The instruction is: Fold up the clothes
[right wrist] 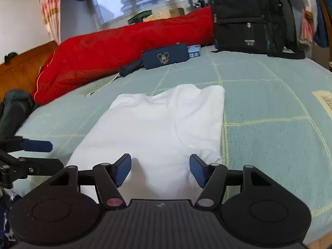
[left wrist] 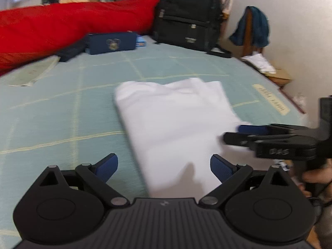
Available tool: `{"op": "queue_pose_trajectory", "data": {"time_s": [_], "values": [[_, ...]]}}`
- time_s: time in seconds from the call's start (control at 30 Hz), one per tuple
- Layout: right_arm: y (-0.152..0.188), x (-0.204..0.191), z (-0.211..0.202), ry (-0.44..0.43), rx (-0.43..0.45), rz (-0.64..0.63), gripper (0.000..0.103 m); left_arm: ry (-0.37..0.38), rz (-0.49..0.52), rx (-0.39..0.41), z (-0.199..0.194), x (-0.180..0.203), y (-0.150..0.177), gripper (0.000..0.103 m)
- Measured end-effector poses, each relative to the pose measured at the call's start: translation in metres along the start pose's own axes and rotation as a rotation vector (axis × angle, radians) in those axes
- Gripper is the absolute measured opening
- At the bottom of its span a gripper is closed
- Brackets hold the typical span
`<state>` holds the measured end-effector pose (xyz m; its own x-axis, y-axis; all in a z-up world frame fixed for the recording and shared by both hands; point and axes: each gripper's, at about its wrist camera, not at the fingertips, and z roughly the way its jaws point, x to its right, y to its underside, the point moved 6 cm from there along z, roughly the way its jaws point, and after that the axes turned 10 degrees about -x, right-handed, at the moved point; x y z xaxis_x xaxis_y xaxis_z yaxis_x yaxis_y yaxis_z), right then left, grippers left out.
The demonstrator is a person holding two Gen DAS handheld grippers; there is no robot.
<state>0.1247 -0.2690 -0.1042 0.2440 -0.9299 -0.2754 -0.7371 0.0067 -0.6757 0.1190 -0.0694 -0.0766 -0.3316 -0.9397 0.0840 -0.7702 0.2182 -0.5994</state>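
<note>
A white garment point(left wrist: 174, 120) point(right wrist: 157, 124) lies folded into a long rectangle on the pale green checked bed sheet point(left wrist: 62, 108) point(right wrist: 269, 103). My left gripper point(left wrist: 164, 162) stands wide open over the garment's near left corner, its blue pads point(left wrist: 109, 165) clear of the cloth. My right gripper point(right wrist: 160, 166) is open above the garment's near edge, and nothing is pinched between its pads point(right wrist: 123, 169). Each gripper shows in the other's view: the right gripper point(left wrist: 235, 133) at the garment's right edge, the left gripper point(right wrist: 53, 155) at its left edge. A hand point(left wrist: 315, 178) holds the right one.
A red quilt point(right wrist: 116, 47) runs along the back of the bed beside a black backpack point(right wrist: 249, 16). A navy pouch point(right wrist: 166, 56) and a small blue box point(right wrist: 194, 50) lie in front of them. A chair draped with teal cloth point(left wrist: 252, 28) stands off the bed's right side.
</note>
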Motion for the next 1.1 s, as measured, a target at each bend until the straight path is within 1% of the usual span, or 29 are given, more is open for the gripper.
{"op": "queue_pose_trajectory", "data": {"time_s": [0.07,0.13,0.2,0.27,0.37,0.4,0.5,0.57,0.63,0.73,0.77,0.83,0.93,0.97,1.07,1.1], "values": [[0.0,-0.005,-0.007,0.014,0.008,-0.001,0.068,-0.037,-0.004,0.001,-0.008,-0.01,0.006,0.096],[-0.008,-0.015,-0.014,0.035,0.025,-0.047,0.069,-0.062,-0.023,0.006,-0.011,-0.016,0.007,0.096],[-0.018,-0.024,-0.016,0.073,0.043,-0.095,0.074,-0.077,-0.039,0.011,-0.016,-0.021,0.009,0.096],[-0.027,-0.028,-0.01,0.119,0.043,-0.128,0.077,-0.09,-0.048,0.015,-0.018,-0.025,0.011,0.096],[-0.025,-0.019,0.02,0.189,-0.033,-0.106,0.083,-0.114,-0.064,0.022,-0.023,-0.033,0.015,0.096],[-0.024,-0.017,0.029,0.211,-0.056,-0.099,0.087,-0.121,-0.072,0.023,-0.025,-0.037,0.017,0.096],[-0.012,-0.015,0.027,0.223,-0.027,-0.073,0.095,-0.133,-0.098,0.03,-0.028,-0.05,0.021,0.097],[-0.011,-0.021,0.02,0.232,-0.024,-0.076,0.096,-0.14,-0.127,0.028,-0.027,-0.058,0.022,0.097],[-0.017,-0.031,0.014,0.222,-0.003,-0.1,0.097,-0.149,-0.147,0.027,-0.027,-0.063,0.023,0.097],[-0.032,-0.049,0.014,0.208,0.027,-0.148,0.103,-0.153,-0.145,0.026,-0.028,-0.065,0.026,0.097],[-0.035,-0.054,0.017,0.211,0.027,-0.169,0.103,-0.155,-0.144,0.027,-0.028,-0.065,0.026,0.097],[-0.037,-0.064,0.03,0.224,0.006,-0.196,0.103,-0.157,-0.145,0.029,-0.03,-0.066,0.027,0.097],[-0.027,-0.063,0.057,0.27,-0.098,-0.167,0.103,-0.155,-0.156,0.034,-0.033,-0.071,0.03,0.097],[-0.023,-0.065,0.057,0.273,-0.08,-0.168,0.103,-0.153,-0.161,0.033,-0.032,-0.072,0.03,0.097],[-0.016,-0.065,0.051,0.262,-0.068,-0.175,0.103,-0.152,-0.172,0.023,-0.028,-0.077,0.031,0.097],[-0.019,-0.065,0.048,0.254,-0.073,-0.163,0.103,-0.151,-0.171,0.02,-0.027,-0.077,0.031,0.097]]}}
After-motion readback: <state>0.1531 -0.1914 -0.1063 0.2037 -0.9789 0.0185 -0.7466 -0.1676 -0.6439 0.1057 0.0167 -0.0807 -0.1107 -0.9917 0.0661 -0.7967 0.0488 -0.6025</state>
